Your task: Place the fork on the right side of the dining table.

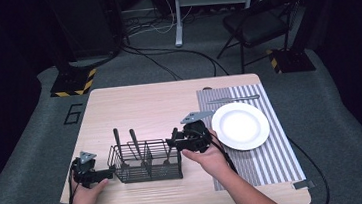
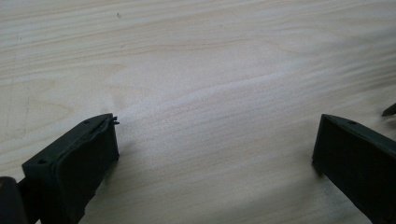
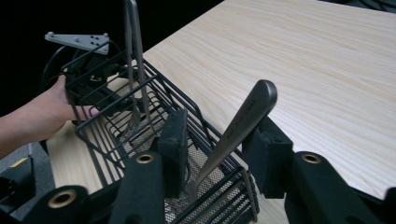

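At six o'clock on the pale wooden table stands a black wire cutlery basket with a mesh floor, metal handles sticking up from its compartments. One slim steel utensil handle leans in the end compartment at the basket's three o'clock. The right gripper straddles it, jaws narrowed yet short of pressing. The left gripper, at the basket's nine o'clock, gapes wide over bare wood. A round white plate sits on a grey striped placemat at three o'clock.
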`<action>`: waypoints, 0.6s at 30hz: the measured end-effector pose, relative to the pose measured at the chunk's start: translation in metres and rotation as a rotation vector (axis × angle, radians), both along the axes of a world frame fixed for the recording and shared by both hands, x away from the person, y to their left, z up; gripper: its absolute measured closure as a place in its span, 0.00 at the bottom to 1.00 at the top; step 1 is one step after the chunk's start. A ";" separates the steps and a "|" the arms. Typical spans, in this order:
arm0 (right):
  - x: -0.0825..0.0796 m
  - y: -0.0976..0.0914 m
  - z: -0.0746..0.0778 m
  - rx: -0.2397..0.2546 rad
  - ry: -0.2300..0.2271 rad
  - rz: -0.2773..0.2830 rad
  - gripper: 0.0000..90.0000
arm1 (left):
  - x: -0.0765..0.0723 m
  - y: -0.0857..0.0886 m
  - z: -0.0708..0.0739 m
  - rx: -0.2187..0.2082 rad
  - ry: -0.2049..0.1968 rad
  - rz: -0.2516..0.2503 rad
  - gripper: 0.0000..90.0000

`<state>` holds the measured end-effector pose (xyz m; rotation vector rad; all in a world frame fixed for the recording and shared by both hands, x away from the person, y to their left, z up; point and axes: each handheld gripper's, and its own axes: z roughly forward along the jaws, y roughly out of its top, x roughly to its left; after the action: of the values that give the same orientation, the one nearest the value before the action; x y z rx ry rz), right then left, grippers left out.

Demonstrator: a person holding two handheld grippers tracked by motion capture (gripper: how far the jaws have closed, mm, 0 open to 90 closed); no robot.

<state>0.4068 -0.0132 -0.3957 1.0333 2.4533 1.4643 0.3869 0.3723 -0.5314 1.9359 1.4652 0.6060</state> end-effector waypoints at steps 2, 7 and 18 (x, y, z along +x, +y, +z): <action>-0.001 0.001 0.002 0.001 -0.002 0.006 0.72 | 0.000 0.000 0.000 0.000 0.000 0.000 0.00; -0.003 0.003 0.003 -0.017 -0.023 0.021 0.77 | 0.000 0.000 0.000 0.000 0.000 0.000 0.00; -0.004 0.000 0.007 -0.048 -0.015 0.073 0.89 | 0.000 0.000 0.000 0.000 0.000 0.000 0.00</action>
<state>0.4024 -0.0127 -0.3887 0.9296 2.5279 1.4210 0.3869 0.3723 -0.5314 1.9363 1.4650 0.6060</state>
